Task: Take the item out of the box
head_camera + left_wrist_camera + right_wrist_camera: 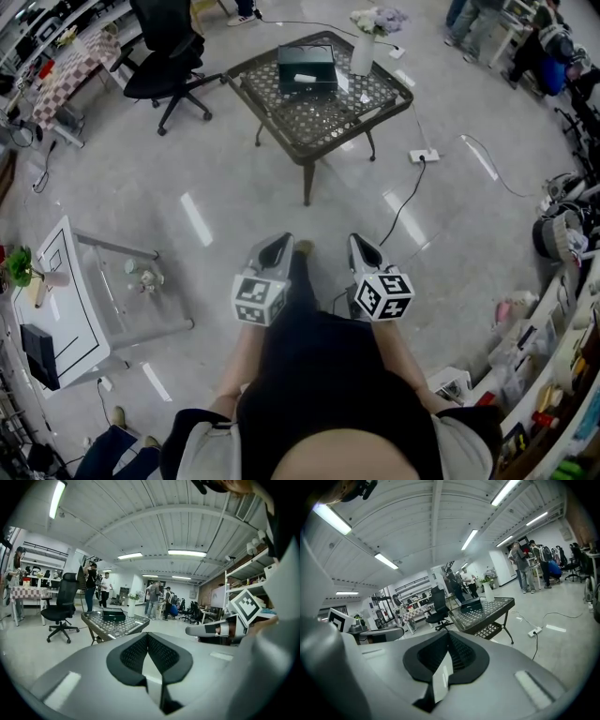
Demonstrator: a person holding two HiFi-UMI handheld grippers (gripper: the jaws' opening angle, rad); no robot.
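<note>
A dark rectangular box (307, 67) sits on a metal lattice table (323, 117) across the floor, far ahead of me. A small white patch shows on its top. The box is also small in the left gripper view (114, 615) and in the right gripper view (471, 604). My left gripper (278, 243) and right gripper (360, 243) are held side by side close to my body, both pointing toward the table. Both are shut with nothing between their pads (133, 654) (461, 654). Neither gripper is near the box.
A white vase of flowers (364, 52) stands on the table beside the box. A black office chair (169, 56) is at the table's left, and a power strip with cable (424, 156) lies at its right. A glass side table (89, 309) stands at my left, cluttered shelves (562, 375) at my right.
</note>
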